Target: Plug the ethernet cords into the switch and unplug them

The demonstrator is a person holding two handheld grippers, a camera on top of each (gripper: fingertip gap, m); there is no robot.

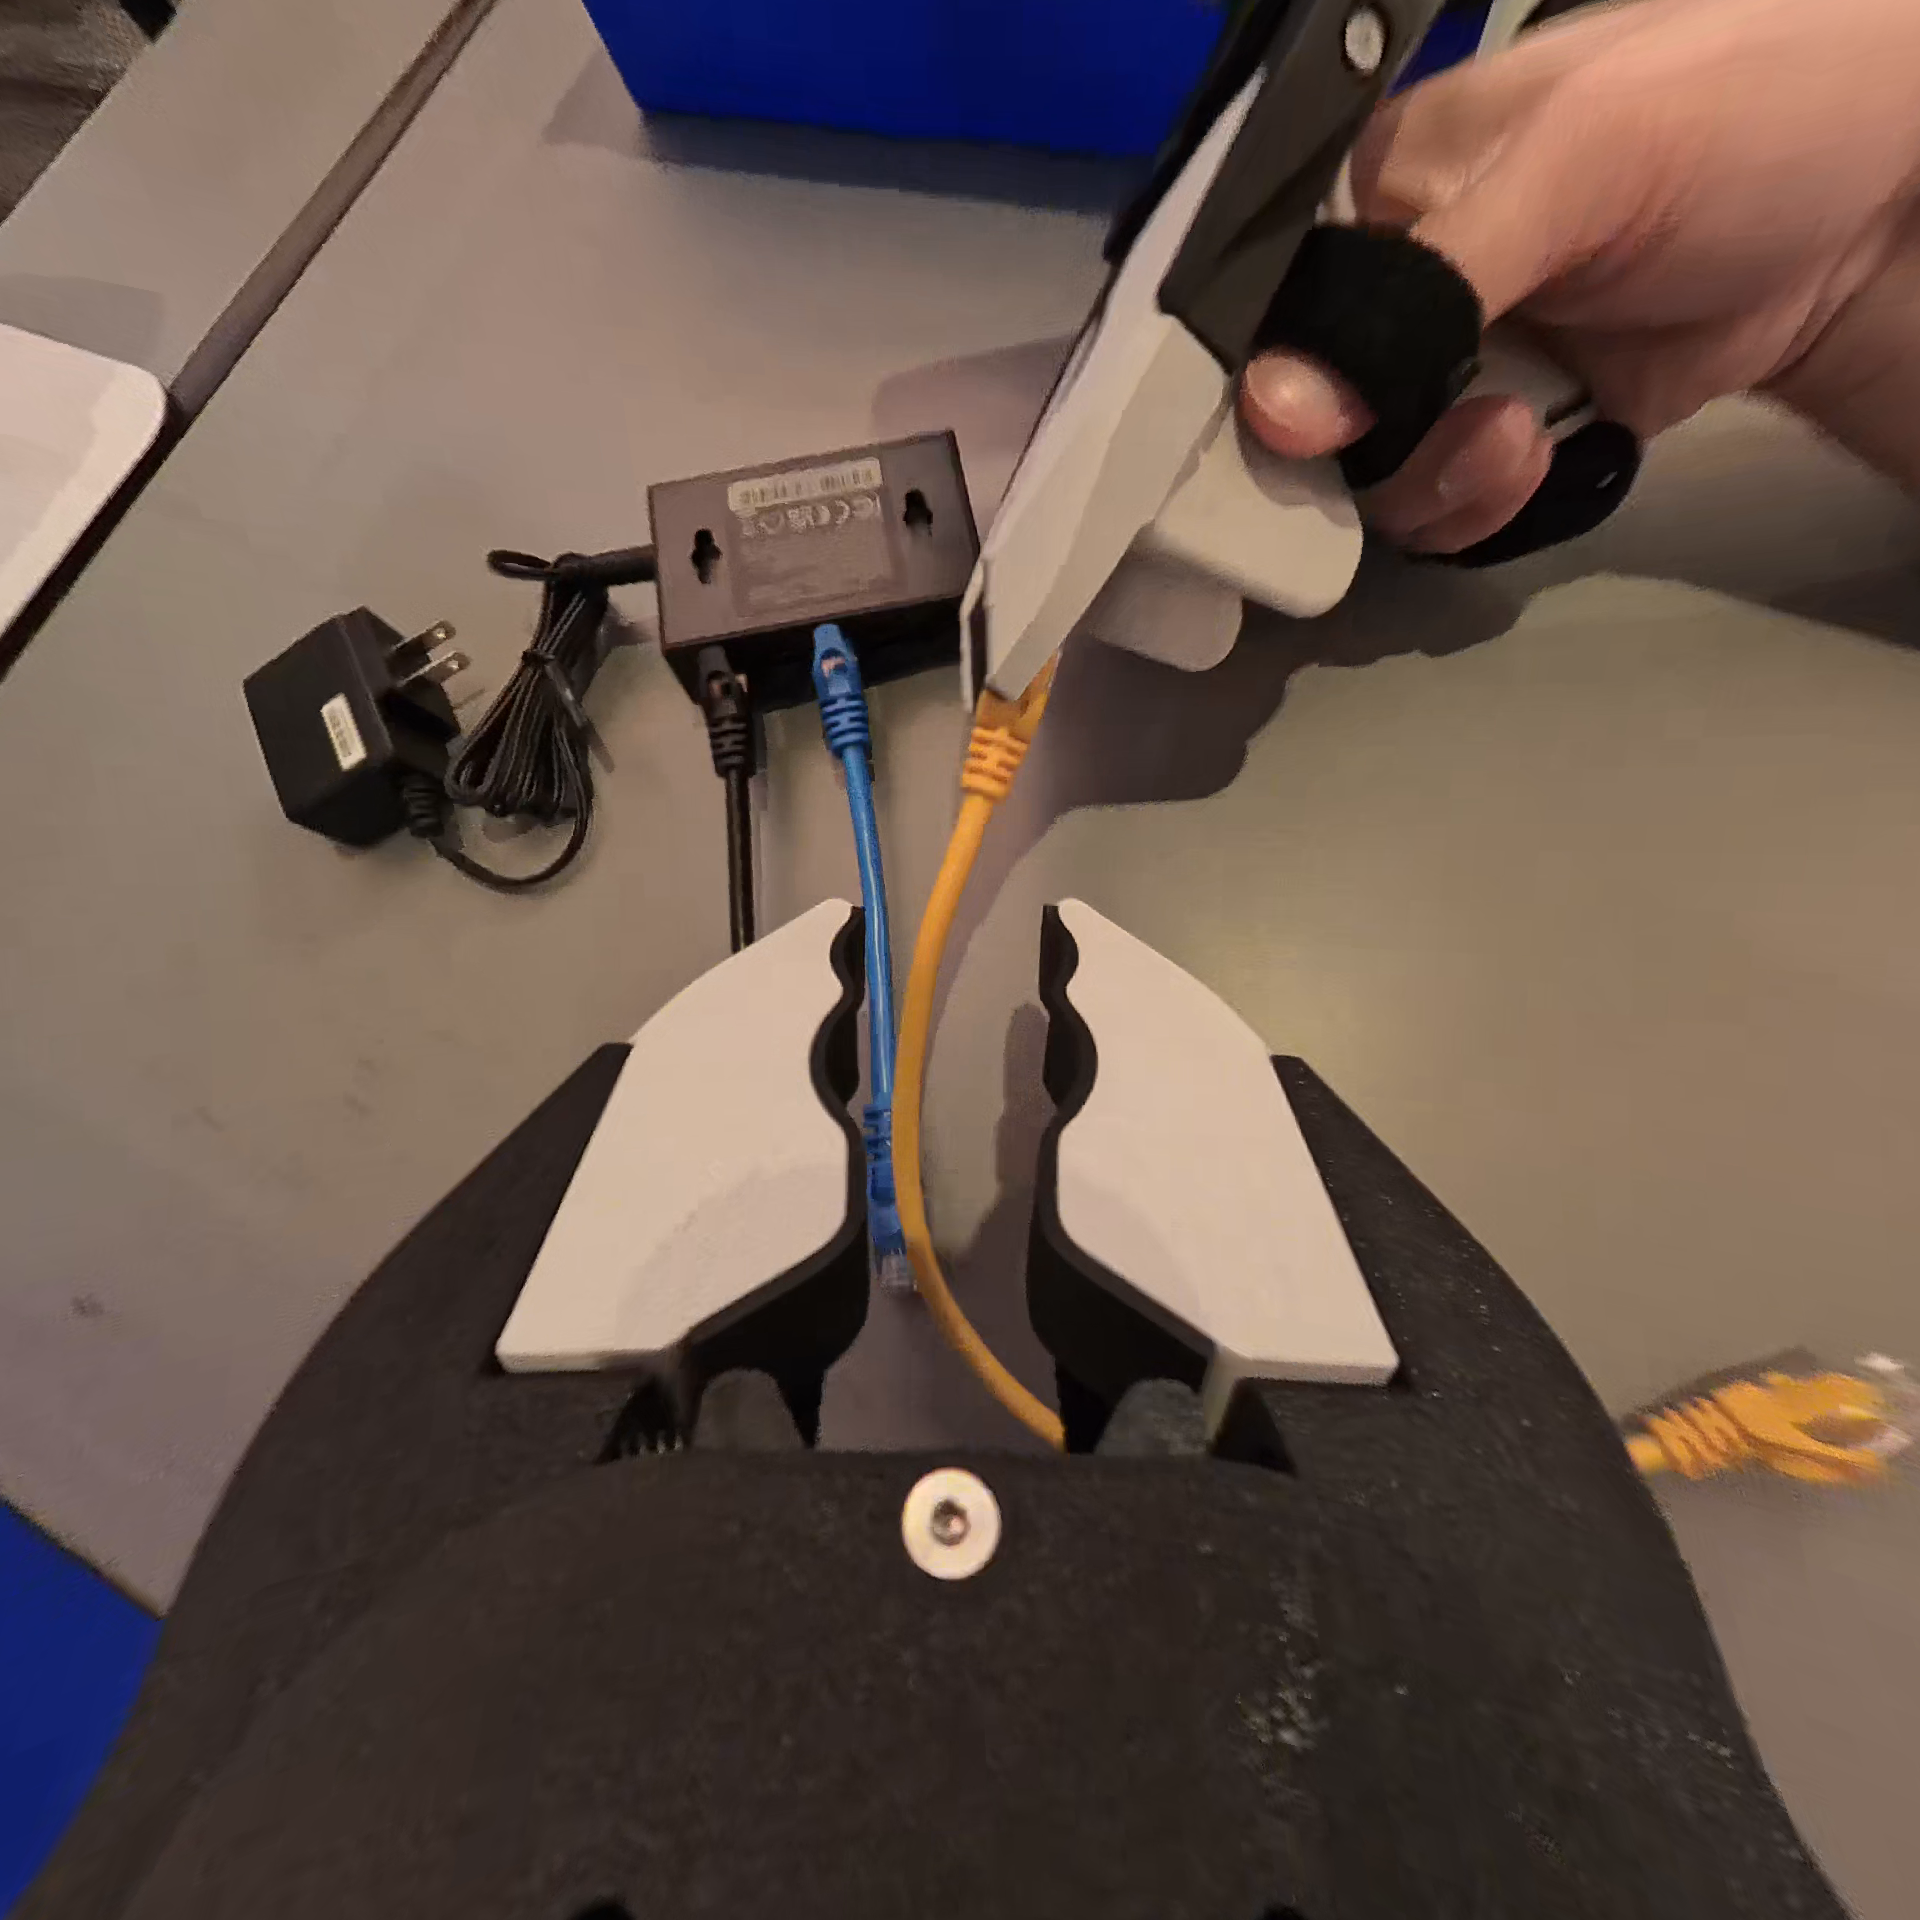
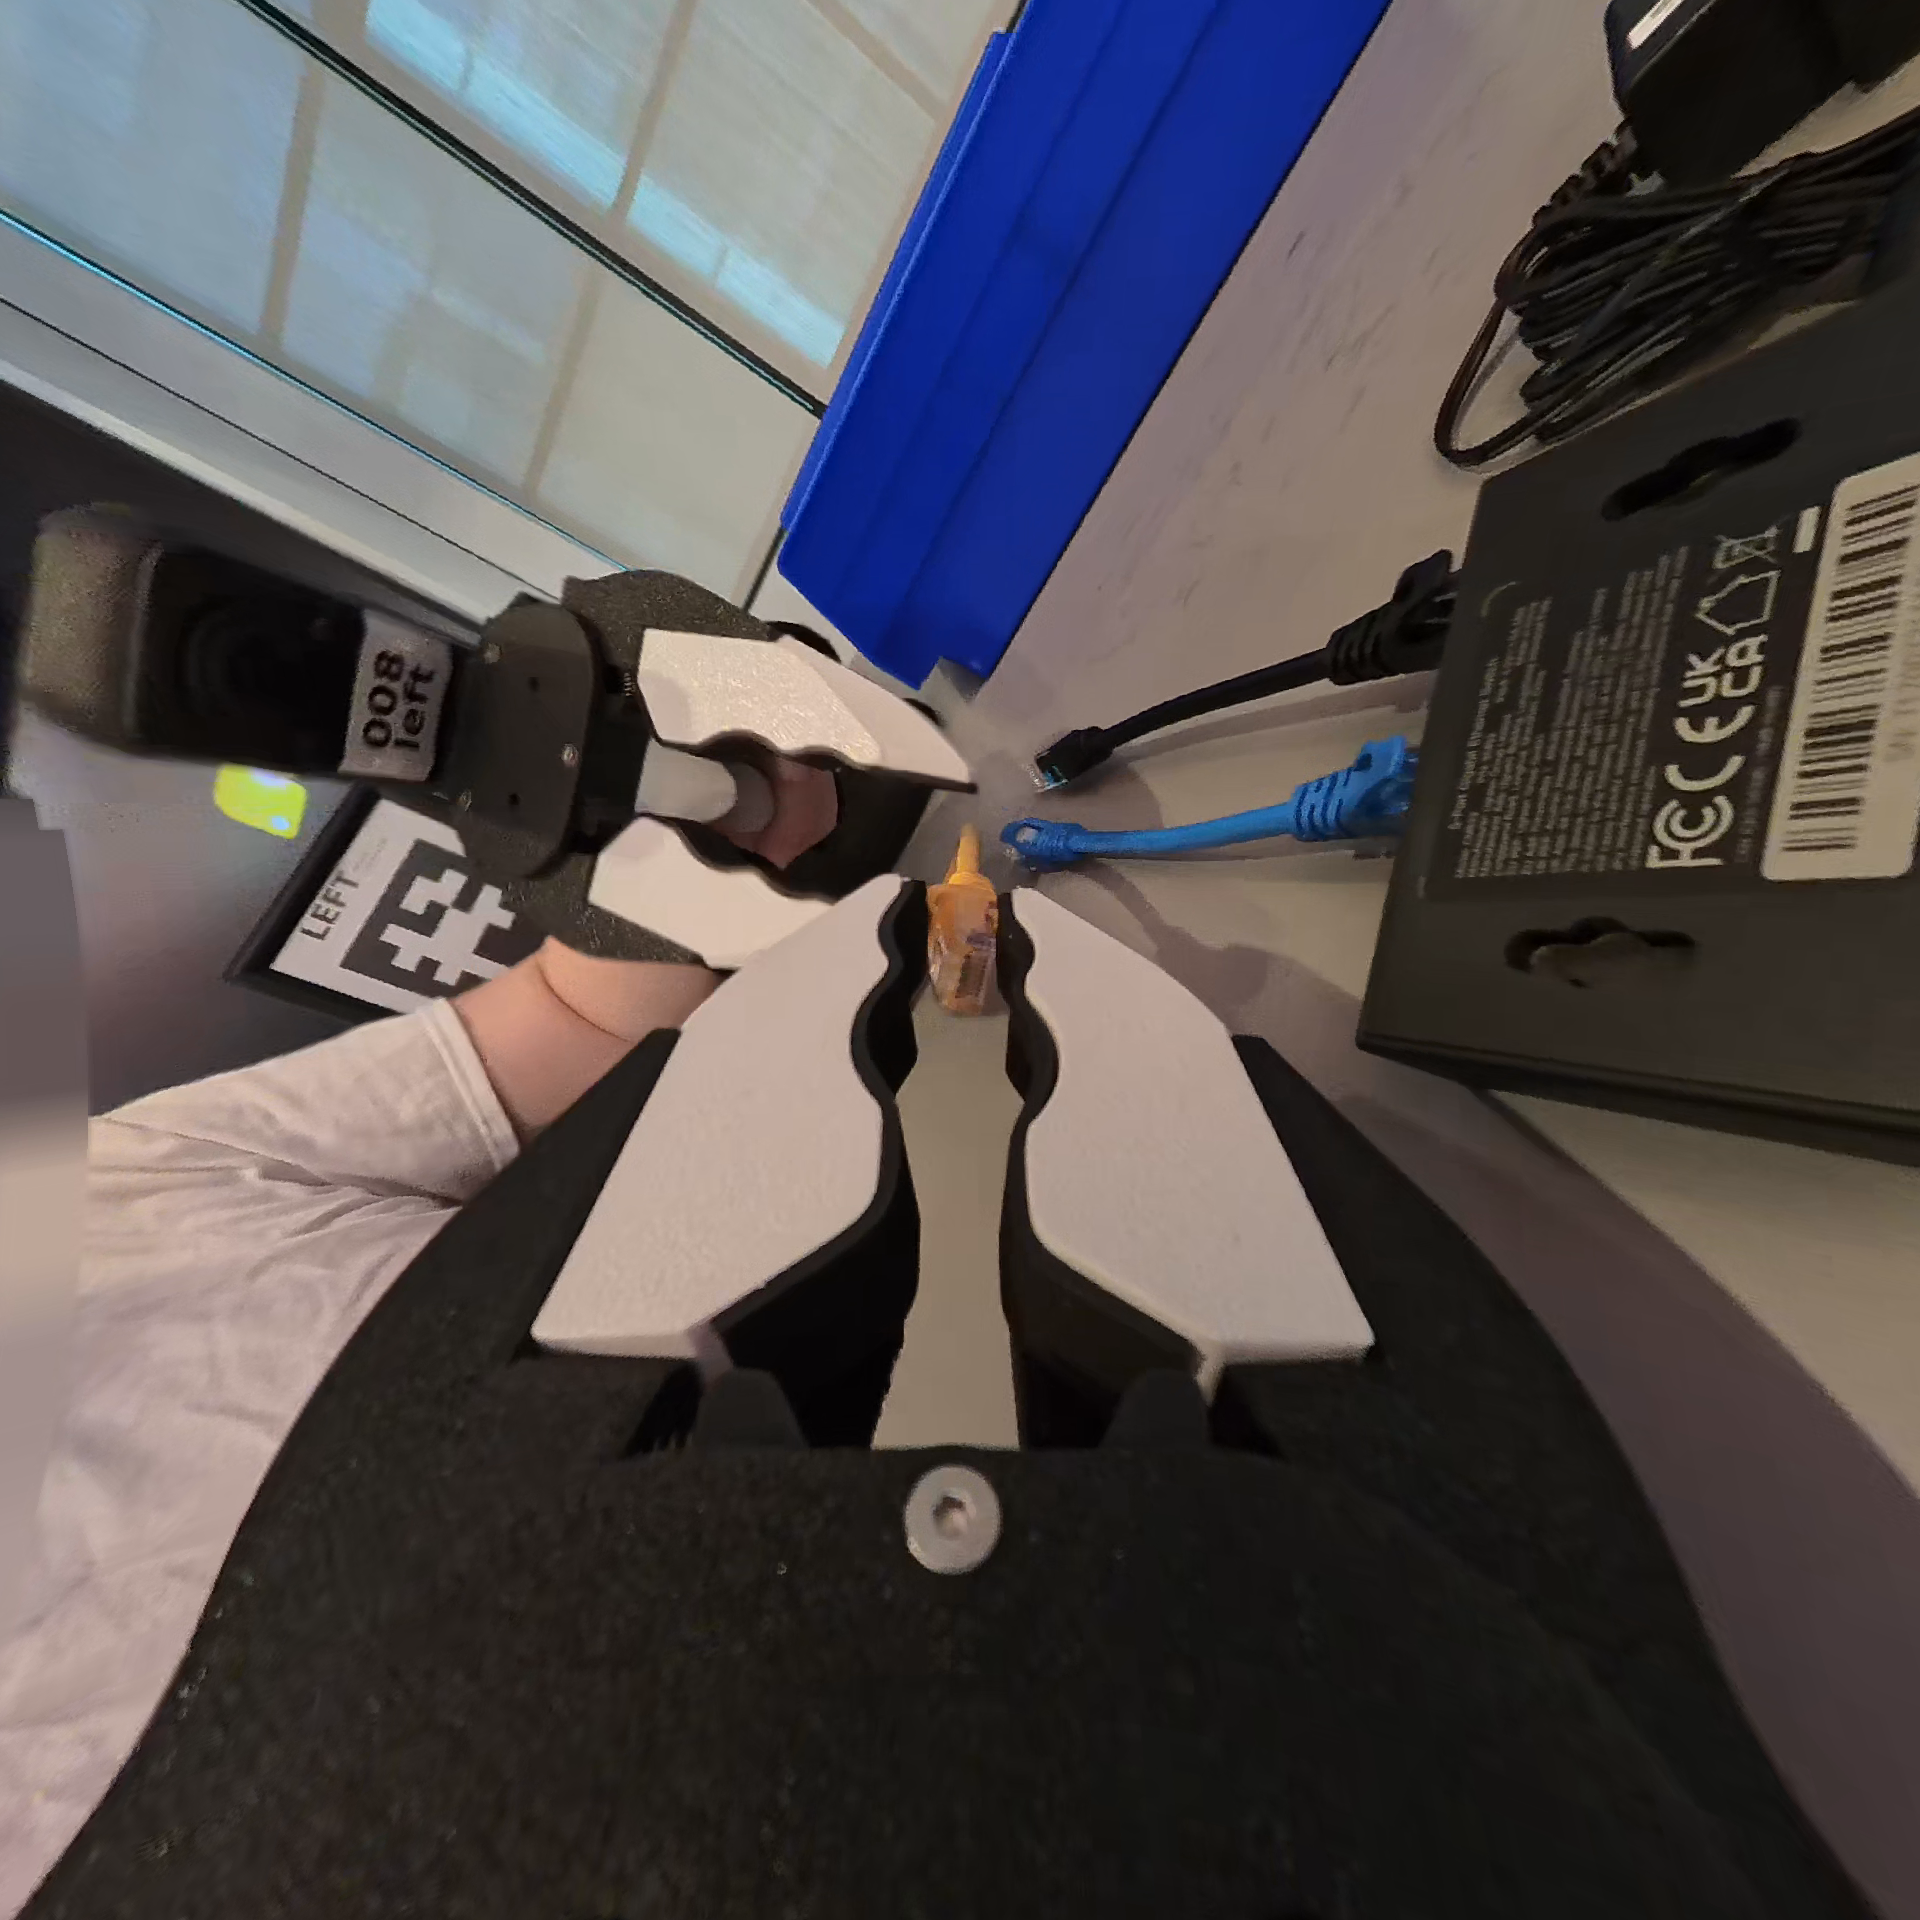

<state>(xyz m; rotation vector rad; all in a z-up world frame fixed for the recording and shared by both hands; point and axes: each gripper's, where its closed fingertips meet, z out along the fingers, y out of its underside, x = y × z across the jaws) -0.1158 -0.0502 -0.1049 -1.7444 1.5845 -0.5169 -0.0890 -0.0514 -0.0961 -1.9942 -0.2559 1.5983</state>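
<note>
The right claw [image 2: 964, 940] is clamped on the plug of the yellow cord [image 2: 962, 951], its pads pressing both sides, just beside the black switch [image 1: 810, 551] and off its ports. The left claw [image 1: 951, 940] stands apart, gripping nothing; the blue cord [image 1: 871, 935] and the yellow cord's slack run loose between its fingers. The blue cord and a black cord [image 1: 732, 769] sit plugged into the switch, which lies face down on the grey counter [image 1: 1455, 935], a black power adapter [image 1: 322, 727] to its left.
</note>
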